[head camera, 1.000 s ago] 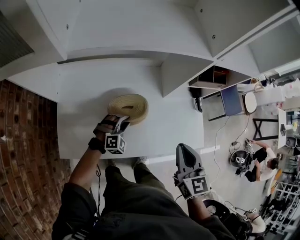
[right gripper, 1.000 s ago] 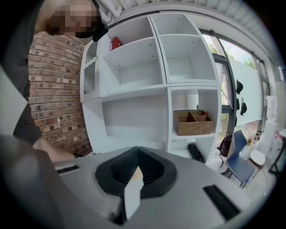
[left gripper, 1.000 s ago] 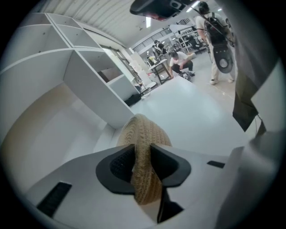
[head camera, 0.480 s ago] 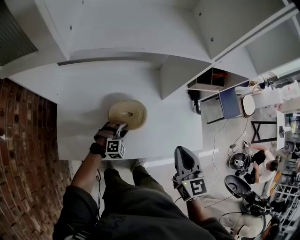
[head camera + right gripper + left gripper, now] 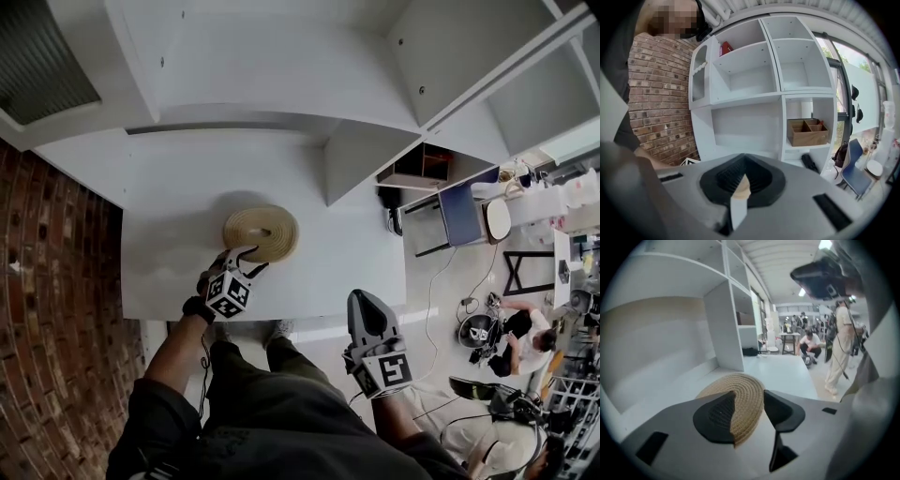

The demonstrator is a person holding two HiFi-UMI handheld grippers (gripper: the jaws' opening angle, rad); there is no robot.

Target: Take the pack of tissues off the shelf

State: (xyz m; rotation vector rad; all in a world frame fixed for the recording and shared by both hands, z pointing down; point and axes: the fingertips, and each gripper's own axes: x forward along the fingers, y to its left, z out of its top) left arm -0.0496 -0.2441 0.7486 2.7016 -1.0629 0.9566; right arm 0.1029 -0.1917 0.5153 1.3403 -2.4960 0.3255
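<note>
Rope mat (image 5: 261, 232) lies flat on white shelf (image 5: 352, 258).

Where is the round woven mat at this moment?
In the head view, the round woven mat lies flat on the white shelf, left of centre, just beyond the left hand-held gripper.

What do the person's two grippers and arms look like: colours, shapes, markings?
The left gripper and the right gripper have grey bodies tapering to black ribbed pads. Each carries a white cube printed with black square markers. A black strap wraps the left wrist, a thin dark cable hangs beside it, and no sleeves cover the forearms.
</note>
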